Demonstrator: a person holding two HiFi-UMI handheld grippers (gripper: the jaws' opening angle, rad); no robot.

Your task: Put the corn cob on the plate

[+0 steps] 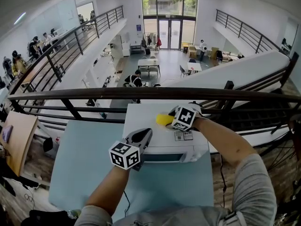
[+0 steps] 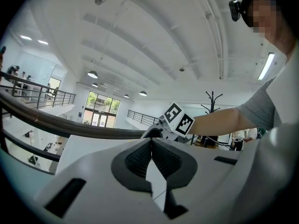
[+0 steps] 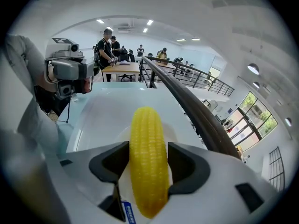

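Note:
A yellow corn cob (image 3: 147,125) lies lengthwise between the jaws of my right gripper (image 3: 148,149), and both dark pads press its sides. Its tip reaches past the jaws over a pale round plate (image 3: 174,127) on the white tabletop. In the head view the corn cob (image 1: 163,120) pokes out left of the right gripper (image 1: 175,118) near the table's far edge. My left gripper (image 1: 143,136) hovers lower left of it. Its pads (image 2: 140,155) meet at the tip with nothing between them.
The white top (image 1: 141,114) rests on a light blue table (image 1: 84,159) against a dark railing (image 1: 141,94), beyond which the floor drops to a hall below. A printed label (image 1: 183,135) sits near the right hand. People stand at desks along the left balcony.

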